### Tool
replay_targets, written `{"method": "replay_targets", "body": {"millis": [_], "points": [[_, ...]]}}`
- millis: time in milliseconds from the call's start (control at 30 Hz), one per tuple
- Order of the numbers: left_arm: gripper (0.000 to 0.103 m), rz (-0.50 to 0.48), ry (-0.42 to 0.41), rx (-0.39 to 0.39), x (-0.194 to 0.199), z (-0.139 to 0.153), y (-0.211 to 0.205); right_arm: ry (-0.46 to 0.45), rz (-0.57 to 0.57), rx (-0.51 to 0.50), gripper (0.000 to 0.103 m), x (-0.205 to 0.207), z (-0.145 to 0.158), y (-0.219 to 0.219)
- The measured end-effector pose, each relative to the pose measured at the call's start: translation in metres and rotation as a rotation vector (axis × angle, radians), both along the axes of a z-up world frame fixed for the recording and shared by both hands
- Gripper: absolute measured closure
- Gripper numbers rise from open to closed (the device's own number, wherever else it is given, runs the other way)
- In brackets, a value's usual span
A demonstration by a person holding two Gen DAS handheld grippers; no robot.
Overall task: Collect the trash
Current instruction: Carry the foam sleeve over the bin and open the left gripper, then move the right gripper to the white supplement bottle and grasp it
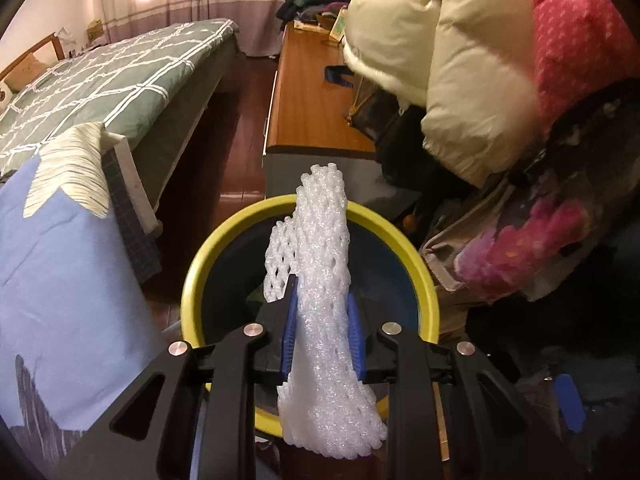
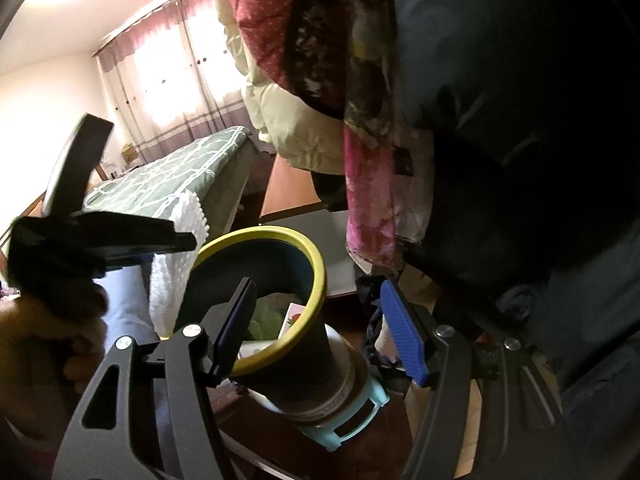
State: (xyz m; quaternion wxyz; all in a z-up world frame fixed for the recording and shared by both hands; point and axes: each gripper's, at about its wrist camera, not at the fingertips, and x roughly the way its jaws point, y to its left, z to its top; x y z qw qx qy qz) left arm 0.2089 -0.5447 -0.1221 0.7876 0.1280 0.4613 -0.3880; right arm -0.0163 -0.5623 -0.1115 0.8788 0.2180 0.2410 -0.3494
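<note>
While the yellow-rimmed bin (image 1: pixel 404 240) serves as reference for every entry below, items are listed by their place relative to it.

Item 1: left gripper (image 1: pixel 322 328), black frame with blue pads, poised over the bin's mouth and angled downward. Jaws drawn together, pinching item 2 between the pads.

Item 2: white foam net sleeve (image 1: pixel 324 264), the mesh kind used as packing. Clamped at its middle by the left gripper; its far end reaches past the bin's far rim, its near end flares out below the pads. In the right wrist view it hangs at the bin's left rim (image 2: pixel 172 276).

Item 3: right gripper (image 2: pixel 320 328), black frame, blue ribbed pads. Jaws spread wide with nothing gripped; one finger overlaps the bin's near rim (image 2: pixel 316 284) in view, the other stands to its right.

Item 4: bin contents, seen from the right wrist: crumpled greenish material and a small printed carton (image 2: pixel 294 318).

Item 5: bed with green patterned cover (image 1: pixel 104 80), to the left of and beyond the bin.

Item 6: wooden cabinet top (image 1: pixel 308 96), directly beyond the bin.

Item 7: hanging coats, cream and pink (image 1: pixel 460 60), above and right of the bin.

Item 8: light blue cloth (image 1: pixel 68 272), left of the bin.
</note>
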Motion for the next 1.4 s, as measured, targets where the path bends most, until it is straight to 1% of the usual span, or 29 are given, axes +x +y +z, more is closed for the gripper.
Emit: {"method": "replay_targets", "body": {"millis": [67,133,167,200,233,300,400,567,600,667,733,900,967,1000,1067,1133,1200,1267,1400], "points": [[0.080,0.008,0.018,0.005,0.004,-0.006,-0.001,0.001,-0.002,-0.002,0.041,0.000,0.000,0.001],[0.060,0.020,0.020,0.010,0.006,-0.010,0.001,0.002,-0.003,-0.006,0.041,0.000,0.002,0.004],[0.047,0.023,0.014,0.010,0.006,-0.011,0.002,0.001,-0.002,-0.008,0.041,0.000,0.003,0.005],[0.044,0.022,0.001,0.008,0.006,-0.010,0.004,0.003,-0.002,-0.012,0.041,0.001,0.004,0.007],[0.044,0.023,-0.004,0.010,0.006,-0.010,0.004,0.004,-0.002,-0.015,0.041,0.001,0.004,0.008],[0.044,0.014,0.013,0.002,0.008,-0.010,0.007,0.004,-0.003,-0.016,0.041,0.000,0.007,0.010],[0.042,0.007,0.021,-0.019,0.007,-0.003,0.014,0.002,-0.005,-0.027,0.041,-0.002,0.011,0.012],[0.034,0.020,0.016,-0.091,0.003,0.023,0.053,0.006,0.024,-0.038,0.041,0.002,0.014,0.022],[0.032,0.034,0.002,-0.111,0.002,0.030,0.072,0.009,0.036,-0.040,0.041,0.005,0.014,0.025],[0.032,0.059,-0.027,-0.125,0.001,0.040,0.096,0.015,0.063,-0.044,0.041,0.012,0.013,0.033],[0.031,0.096,-0.061,-0.148,0.001,0.049,0.136,0.021,0.100,-0.050,0.041,0.022,0.014,0.044],[0.028,0.247,-0.148,-0.173,0.005,0.065,0.245,0.020,0.195,-0.074,0.041,0.049,0.022,0.075],[0.026,0.327,-0.194,-0.165,0.006,0.067,0.290,0.013,0.243,-0.078,0.041,0.061,0.027,0.089],[0.025,0.388,-0.225,-0.161,0.007,0.068,0.323,0.008,0.276,-0.078,0.041,0.070,0.031,0.098],[0.022,0.461,-0.264,-0.149,0.008,0.068,0.361,0.004,0.342,-0.081,0.041,0.090,0.037,0.118],[0.019,0.561,-0.309,-0.140,0.013,0.066,0.410,0.007,0.403,-0.083,0.041,0.107,0.040,0.138],[0.013,0.640,-0.347,-0.121,0.018,0.063,0.449,0.013,0.483,-0.087,0.041,0.130,0.044,0.163],[0.010,0.715,-0.381,-0.105,0.025,0.060,0.488,0.021,0.553,-0.093,0.041,0.151,0.046,0.185],[0.007,0.850,-0.450,-0.063,0.042,0.048,0.552,0.045,0.707,-0.091,0.032,0.202,0.048,0.230]]}}
